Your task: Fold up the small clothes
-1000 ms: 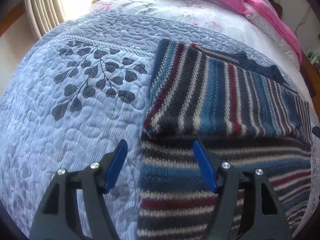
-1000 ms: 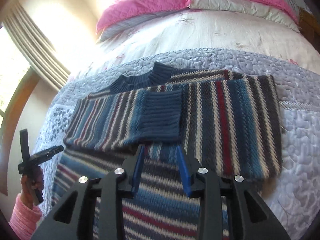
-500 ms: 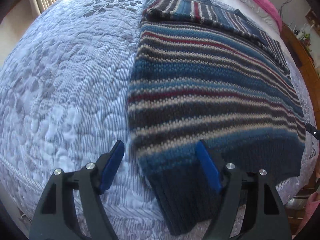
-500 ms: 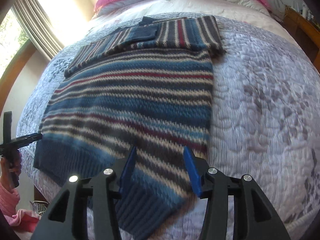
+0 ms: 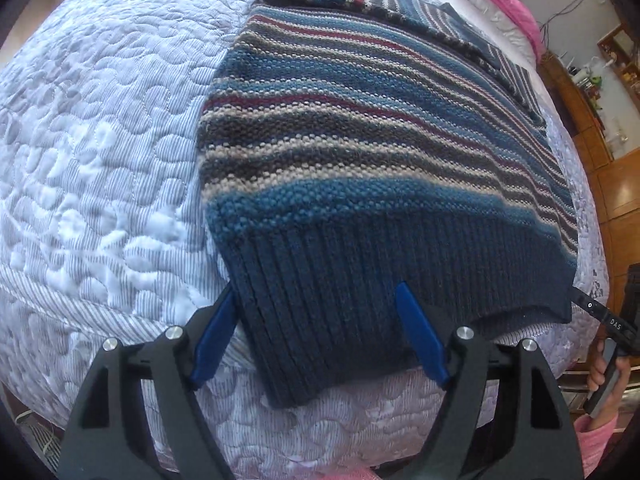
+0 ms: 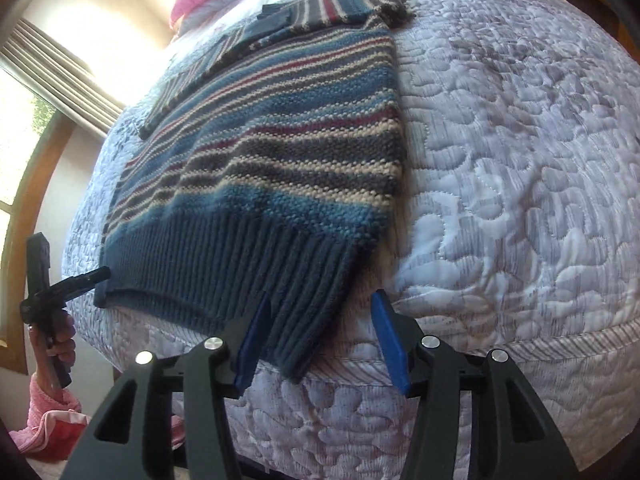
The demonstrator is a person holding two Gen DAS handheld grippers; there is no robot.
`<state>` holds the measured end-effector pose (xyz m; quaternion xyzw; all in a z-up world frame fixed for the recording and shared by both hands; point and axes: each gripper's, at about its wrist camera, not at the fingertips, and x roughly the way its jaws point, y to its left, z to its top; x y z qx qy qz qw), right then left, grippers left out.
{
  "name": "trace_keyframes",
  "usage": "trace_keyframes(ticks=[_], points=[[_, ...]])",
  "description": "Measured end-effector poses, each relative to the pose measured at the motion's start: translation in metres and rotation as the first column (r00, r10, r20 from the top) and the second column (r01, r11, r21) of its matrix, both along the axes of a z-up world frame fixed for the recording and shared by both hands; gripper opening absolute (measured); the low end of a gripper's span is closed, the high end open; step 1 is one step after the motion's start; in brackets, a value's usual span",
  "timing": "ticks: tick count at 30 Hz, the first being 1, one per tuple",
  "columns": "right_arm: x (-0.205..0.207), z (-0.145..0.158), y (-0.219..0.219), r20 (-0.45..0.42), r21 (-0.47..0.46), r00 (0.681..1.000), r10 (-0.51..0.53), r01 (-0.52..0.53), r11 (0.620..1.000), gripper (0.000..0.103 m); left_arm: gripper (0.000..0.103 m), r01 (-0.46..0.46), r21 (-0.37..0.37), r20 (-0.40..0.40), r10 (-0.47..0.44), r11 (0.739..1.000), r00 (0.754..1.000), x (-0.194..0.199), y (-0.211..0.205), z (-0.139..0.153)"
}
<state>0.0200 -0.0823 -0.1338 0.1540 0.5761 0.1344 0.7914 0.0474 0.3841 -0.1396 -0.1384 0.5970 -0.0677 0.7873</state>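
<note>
**Both tongs drop to the sweater's hem**

Since the earlier frames, both cameras have pulled back from the folded-in sleeves to the near edge of the bed, so the ribbed hem now fills the foreground. Left tongs [image 5: 316, 338] stand spread wide around the hem's left corner, gripping nothing; right tongs [image 6: 322, 338] are likewise parted at the right corner, one blue finger lying against the rib and the other over the quilt [image 6: 520, 160].

Striped sweater [image 5: 360, 140] lies flat on the bed, sleeves crossed over the chest at the far end, hem [image 5: 360, 280] hanging slightly over the mattress edge.

To do this step well, I judge each pair should slide one finger under the rib and pinch both knit layers close to the corners, at matching height, then lift together so the hem travels straight toward the collar without skewing. Whether a finger is already beneath the fabric is hard to tell here.

No containers are in view.
</note>
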Motion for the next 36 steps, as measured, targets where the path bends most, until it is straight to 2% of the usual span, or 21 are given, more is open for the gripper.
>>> trace_keyframes(ticks=[3, 5, 6, 7, 8, 10, 13, 18, 22, 26, 31, 36], points=[[0.003, -0.006, 0.006, -0.018, 0.041, 1.000, 0.005, -0.004, 0.999, 0.049, 0.077, -0.019, -0.019, 0.000, 0.019, 1.000, 1.000, -0.001, 0.002, -0.002], [0.005, -0.010, 0.008, -0.017, 0.028, 1.000, -0.004, 0.005, 1.000, 0.038, 0.071, -0.041, -0.038, -0.006, 0.041, 0.998, 0.999, -0.004, 0.007, -0.001], [0.006, -0.010, 0.008, -0.014, 0.037, 1.000, -0.010, 0.010, 0.999, 0.028, 0.066, -0.050, -0.039, -0.009, 0.049, 0.998, 0.999, -0.004, 0.009, -0.001], [0.006, -0.010, 0.006, -0.015, 0.061, 1.000, -0.014, 0.015, 0.998, 0.021, 0.053, -0.062, -0.038, -0.013, 0.061, 0.997, 0.998, -0.004, 0.011, 0.000], [0.007, -0.011, 0.004, -0.024, 0.088, 1.000, -0.020, 0.022, 0.996, 0.015, 0.046, -0.073, -0.046, -0.018, 0.072, 0.996, 0.997, -0.005, 0.013, 0.001], [0.007, -0.011, 0.000, -0.030, 0.120, 0.999, -0.030, 0.034, 0.992, 0.012, 0.026, -0.084, -0.082, -0.025, 0.082, 0.993, 0.996, -0.005, 0.018, 0.002], [0.005, -0.004, -0.001, -0.009, 0.134, 1.000, -0.020, 0.021, 0.991, 0.011, 0.015, -0.094, -0.118, -0.025, 0.092, 0.989, 0.995, -0.008, 0.023, 0.005], [0.004, 0.013, -0.003, 0.030, 0.183, 1.000, -0.003, -0.002, 0.983, 0.010, 0.013, -0.107, -0.143, 0.006, 0.109, 0.984, 0.994, -0.017, 0.026, 0.019], [0.012, 0.030, -0.015, 0.046, 0.304, 0.999, -0.016, 0.001, 0.953, 0.010, 0.012, -0.098, -0.223, 0.066, 0.116, 0.970, 0.991, -0.016, 0.031, 0.045], [0.032, 0.052, -0.019, 0.072, 0.374, 0.997, -0.018, -0.010, 0.928, 0.010, 0.012, -0.082, -0.249, 0.113, 0.114, 0.965, 0.987, 0.003, 0.031, 0.069], [0.068, 0.069, -0.026, 0.088, 0.367, 0.995, -0.042, 0.007, 0.930, 0.010, 0.012, -0.097, -0.242, 0.150, 0.136, 0.965, 0.979, 0.037, 0.032, 0.082], [0.104, 0.065, -0.033, 0.058, 0.372, 0.996, -0.064, 0.038, 0.927, 0.010, 0.012, -0.117, -0.244, 0.142, 0.155, 0.963, 0.978, 0.071, 0.033, 0.076]])
